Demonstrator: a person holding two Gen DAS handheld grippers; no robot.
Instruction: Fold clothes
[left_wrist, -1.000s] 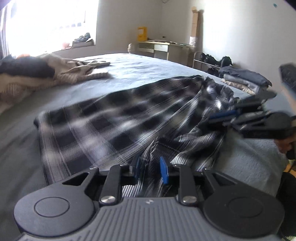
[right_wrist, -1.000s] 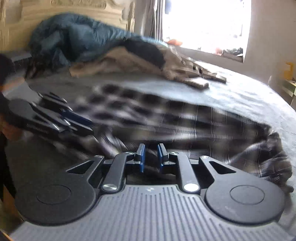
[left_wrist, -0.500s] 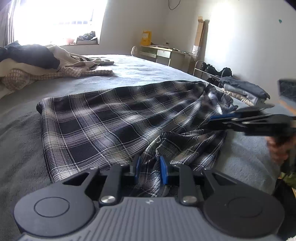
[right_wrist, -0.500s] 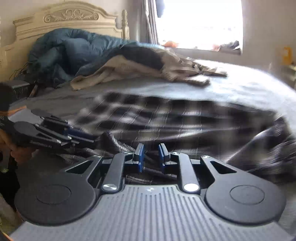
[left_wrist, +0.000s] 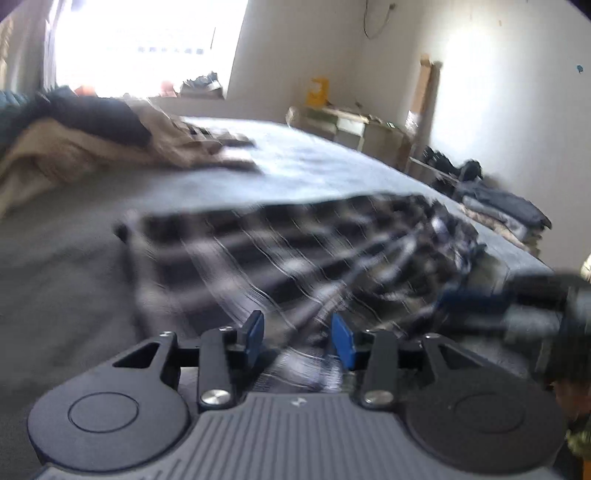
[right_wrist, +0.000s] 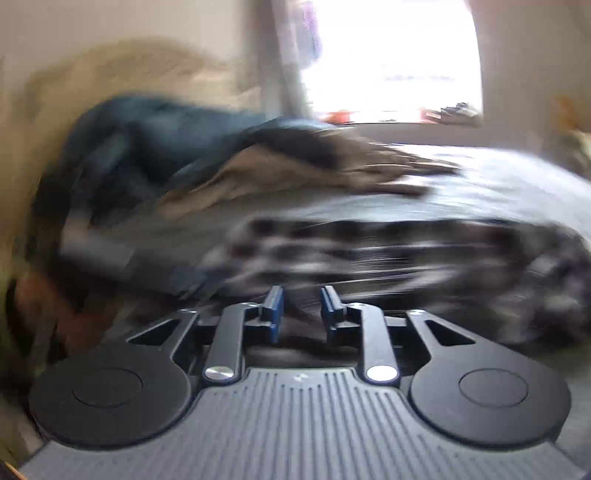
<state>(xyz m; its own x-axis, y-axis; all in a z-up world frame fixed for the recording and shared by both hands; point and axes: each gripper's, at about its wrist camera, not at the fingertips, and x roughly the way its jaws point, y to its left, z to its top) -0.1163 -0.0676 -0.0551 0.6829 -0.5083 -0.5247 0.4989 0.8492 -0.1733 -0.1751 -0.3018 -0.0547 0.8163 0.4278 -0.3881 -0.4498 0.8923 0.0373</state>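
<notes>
Left gripper (left_wrist: 297, 338): angled gently downward over the near edge of the bed (left_wrist: 66, 266). Blue pads (left_wrist: 255, 330) stand parted with a clear gap; the jaws have just been opening. Cloth of the plaid shirt (left_wrist: 295, 251) lies in the gap; the pads do not press on it.

Right gripper (right_wrist: 299, 308): angled shallowly downward, low over the same garment. Blue pads (right_wrist: 274, 308) parted by a narrower gap; the jaws have just been opening. Dark fabric shows between them, not pinched. In the left wrist view this gripper enters from the right edge as a blurred dark and blue shape over the shirt's bunched end.

Plaid shirt: black, grey and white check. Lies on the grey bed, spread fairly flat on its left part, gathered into rumpled folds toward the right side. Both views are motion-blurred, so finer detail of the cloth cannot be told.

Heap of beige and dark clothes (left_wrist: 85, 147): on the bed beyond the shirt, well apart from it, toward the window (left_wrist: 140, 40).

Blue quilt (right_wrist: 166, 136): bunched behind the heap, right wrist view.

Stack of folded garments (left_wrist: 506, 210): at the bed's far right corner.
</notes>
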